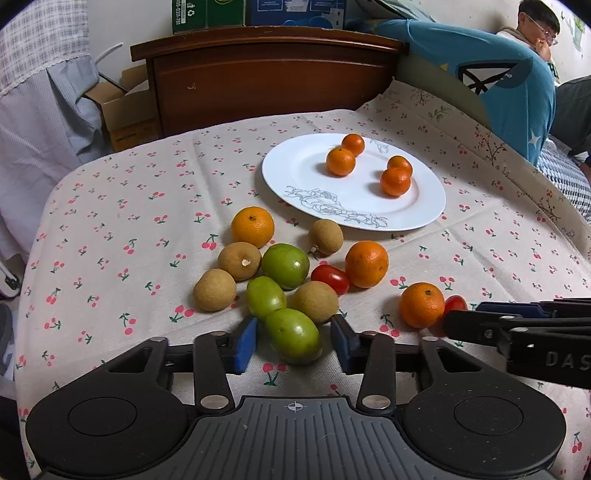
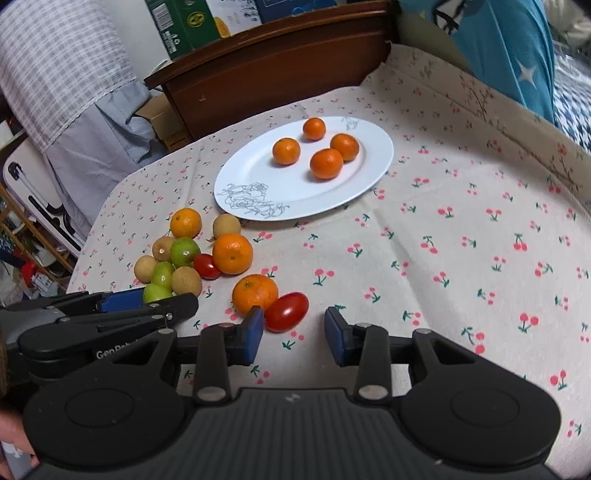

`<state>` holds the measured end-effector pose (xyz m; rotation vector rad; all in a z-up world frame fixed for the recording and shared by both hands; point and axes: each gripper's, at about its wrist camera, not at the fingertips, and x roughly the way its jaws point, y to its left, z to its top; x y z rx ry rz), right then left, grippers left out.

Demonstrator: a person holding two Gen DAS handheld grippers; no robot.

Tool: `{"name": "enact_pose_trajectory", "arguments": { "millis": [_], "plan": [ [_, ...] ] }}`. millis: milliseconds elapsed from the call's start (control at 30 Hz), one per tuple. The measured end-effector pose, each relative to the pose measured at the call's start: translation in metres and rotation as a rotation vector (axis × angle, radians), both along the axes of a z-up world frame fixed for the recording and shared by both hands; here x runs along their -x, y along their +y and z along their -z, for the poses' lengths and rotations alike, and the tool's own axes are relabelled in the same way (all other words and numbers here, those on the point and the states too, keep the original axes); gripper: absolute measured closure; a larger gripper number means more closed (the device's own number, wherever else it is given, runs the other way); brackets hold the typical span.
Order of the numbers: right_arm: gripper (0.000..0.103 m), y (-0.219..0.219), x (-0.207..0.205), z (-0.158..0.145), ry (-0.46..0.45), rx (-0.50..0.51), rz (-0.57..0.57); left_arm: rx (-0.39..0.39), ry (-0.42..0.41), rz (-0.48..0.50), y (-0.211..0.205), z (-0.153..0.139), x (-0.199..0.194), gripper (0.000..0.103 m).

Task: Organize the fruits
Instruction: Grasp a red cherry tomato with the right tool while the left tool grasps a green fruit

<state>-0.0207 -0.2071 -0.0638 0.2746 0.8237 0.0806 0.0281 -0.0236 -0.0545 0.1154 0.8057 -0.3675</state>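
A white plate (image 1: 303, 173) (image 2: 258, 173) holds several small mandarins (image 1: 340, 161). In front of it on the cloth lie loose mandarins (image 1: 253, 226), brown longans (image 1: 239, 260), green fruits (image 1: 285, 265) and a cherry tomato (image 1: 330, 278). My left gripper (image 1: 294, 320) stands around the nearest green fruit (image 1: 293, 336), with a thin gap at each blue pad. My right gripper (image 2: 293, 312) is open, low over the cloth. A cherry tomato (image 2: 286, 312) lies just past its left pad (image 2: 253, 334), next to a mandarin (image 2: 255, 293). Nothing sits between the right pads.
A cherry-print tablecloth (image 2: 461, 240) covers the table. A wooden headboard (image 1: 266, 74) and cardboard boxes (image 1: 125, 107) stand behind it. At the far right sits a person (image 1: 535, 26) beside a blue garment (image 1: 498, 77). The two grippers are close side by side.
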Motion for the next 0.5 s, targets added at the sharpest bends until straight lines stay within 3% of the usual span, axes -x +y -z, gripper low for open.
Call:
{"name": "enact_pose_trajectory", "arguments": {
  "millis": [167, 300, 500],
  "plan": [
    [0.075, 0.007, -0.0029, 0.0019, -0.011, 0.032, -0.032, -0.008, -0.007, 0.005, -0.0021, 0.0002, 0.0015, 0.077],
    [0.079, 0.0109, -0.0019, 0.0017, -0.016, 0.053, -0.045, -0.005, -0.005, 0.004, -0.0001, -0.0003, 0.0025, 0.077],
    [0.079, 0.0062, 0.0017, -0.0073, -0.039, 0.003, -0.028, 0.013, 0.003, -0.006, 0.0041, -0.0044, 0.0043, 0.077]
  ]
}}
